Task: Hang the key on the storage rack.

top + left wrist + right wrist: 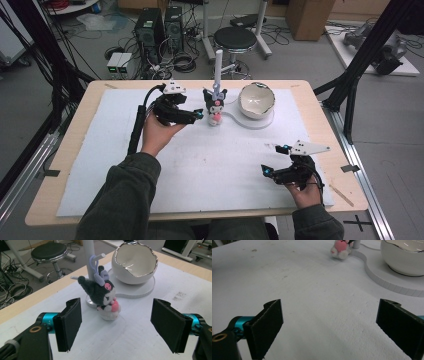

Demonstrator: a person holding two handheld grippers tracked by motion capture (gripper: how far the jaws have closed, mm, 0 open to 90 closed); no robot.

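Right gripper view crops the plush toy's [340, 248] head.

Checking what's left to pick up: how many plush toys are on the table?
1. The plush toy stands on the white mat at the foot of the white post, left of the eggshell-shaped bowl. None seems hidden.

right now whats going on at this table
A person sits at a table covered with a white mat, a hand-held gripper in each hand. The left hand-held gripper is open and aimed at a small plush toy standing beside a white post, not touching it. A white bowl sits on a base just past the toy. The right hand-held gripper is open too, hanging over bare mat near the person.
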